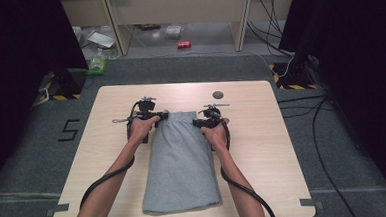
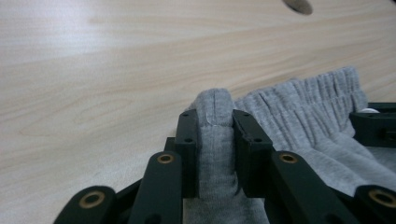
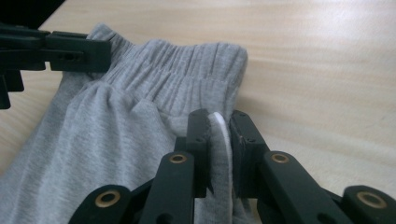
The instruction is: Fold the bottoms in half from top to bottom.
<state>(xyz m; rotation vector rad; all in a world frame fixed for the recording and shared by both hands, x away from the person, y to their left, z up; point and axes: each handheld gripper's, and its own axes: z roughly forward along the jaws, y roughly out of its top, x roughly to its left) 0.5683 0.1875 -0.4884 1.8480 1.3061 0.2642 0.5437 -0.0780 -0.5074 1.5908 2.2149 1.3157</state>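
grey shorts (image 1: pixel 181 159) flat on table (image 1: pixel 263 150), left gripper (image 2: pixel 215 128) pinching a waistband fold between its jaws, right gripper (image 3: pixel 218 133) clamped on the opposite waistband edge

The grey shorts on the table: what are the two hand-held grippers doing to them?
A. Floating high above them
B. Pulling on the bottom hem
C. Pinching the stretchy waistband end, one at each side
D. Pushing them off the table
C: the left hand-held gripper and the right hand-held gripper each have grey shorts fabric squeezed between their jaws by the waistband.
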